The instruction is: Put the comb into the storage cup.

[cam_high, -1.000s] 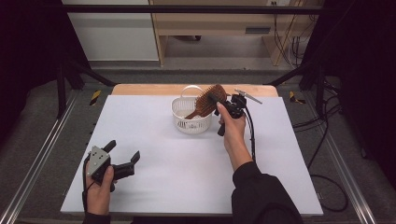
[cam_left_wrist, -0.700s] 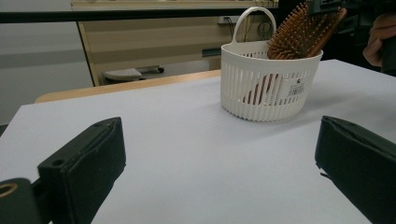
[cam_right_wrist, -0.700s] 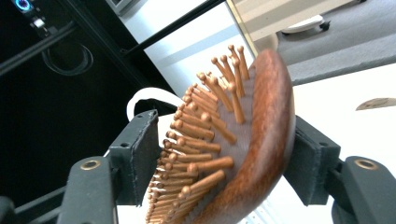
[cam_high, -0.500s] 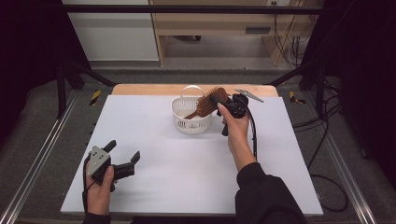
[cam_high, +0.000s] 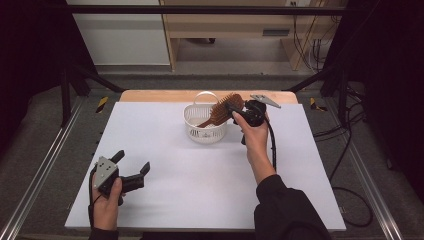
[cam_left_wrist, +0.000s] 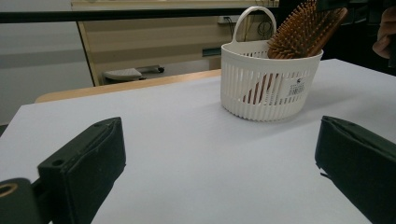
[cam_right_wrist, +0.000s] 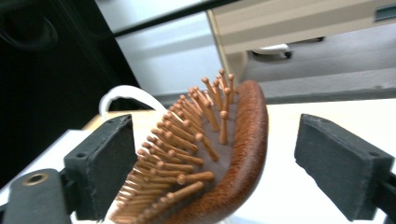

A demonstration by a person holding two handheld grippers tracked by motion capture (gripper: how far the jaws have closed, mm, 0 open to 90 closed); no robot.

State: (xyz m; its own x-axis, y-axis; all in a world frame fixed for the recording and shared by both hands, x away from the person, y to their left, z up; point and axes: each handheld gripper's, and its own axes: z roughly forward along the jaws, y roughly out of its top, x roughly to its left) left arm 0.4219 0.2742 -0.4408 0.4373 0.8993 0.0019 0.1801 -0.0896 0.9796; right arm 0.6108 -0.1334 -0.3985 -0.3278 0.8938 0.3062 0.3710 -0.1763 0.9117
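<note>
At about seven o'clock on the white table [cam_high: 200,170], the left gripper [cam_high: 131,169] rests in the person's hand with its jaws spread wide and empty. Toward twelve o'clock stands a white basket [cam_high: 205,131]; the wooden hairbrush [cam_high: 226,108] leans in it, handle down, bristled head rising toward two o'clock. The right gripper [cam_high: 239,111] flanks that head, jaws parted, not clamping; behind lie grey floor and pale wooden furniture [cam_high: 235,25].
</note>
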